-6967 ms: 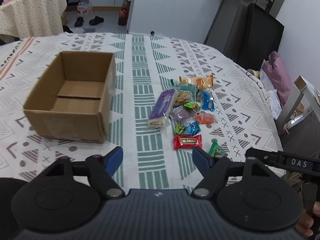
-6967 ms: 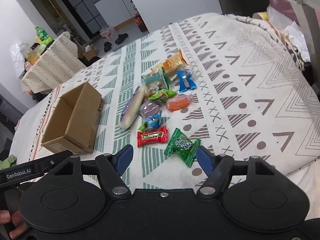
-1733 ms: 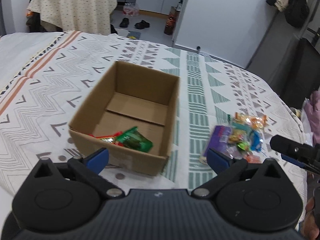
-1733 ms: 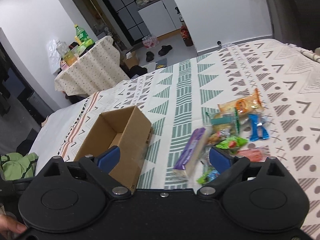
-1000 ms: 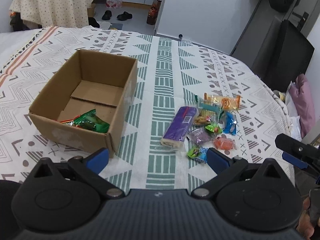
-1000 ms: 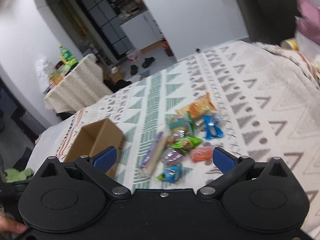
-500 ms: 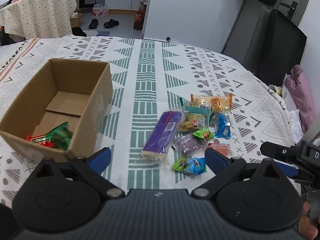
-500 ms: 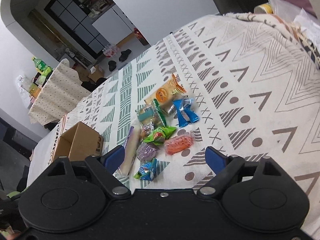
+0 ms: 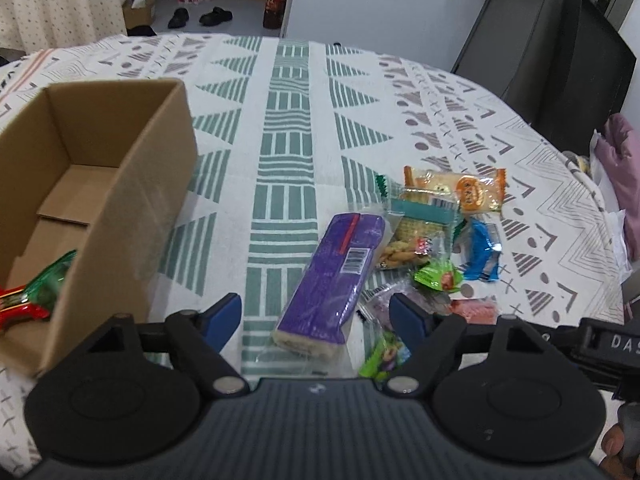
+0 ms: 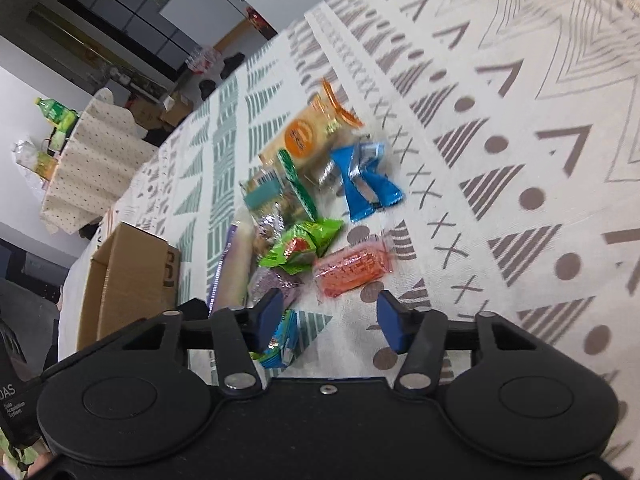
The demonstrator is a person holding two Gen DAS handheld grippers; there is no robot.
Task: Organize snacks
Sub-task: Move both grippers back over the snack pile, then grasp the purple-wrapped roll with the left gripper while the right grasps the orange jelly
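Observation:
A cardboard box [image 9: 120, 184] stands at the left and holds a red bar and a green packet [image 9: 48, 280]. A pile of snacks lies to its right. In it are a long purple pack [image 9: 336, 272], an orange cracker pack [image 9: 460, 192], a blue wrapper [image 9: 484, 252], a green candy [image 9: 438, 276] and an orange-red candy [image 10: 352, 268]. My left gripper [image 9: 316, 316] is open, with the near end of the purple pack between its fingertips. My right gripper [image 10: 328, 316] is open just short of the orange-red candy. The box also shows in the right wrist view [image 10: 128, 280].
The patterned bedspread [image 9: 284, 128] covers the whole surface. A small blue-green packet [image 10: 282, 340] lies by my right gripper's left finger. A side table with bottles [image 10: 80, 152] stands beyond the far edge. Dark furniture [image 9: 580, 68] is at the right.
Both grippers have moved down and closer to the snack pile. The left one has shifted right, away from the box. The right one's fingers have narrowed somewhat.

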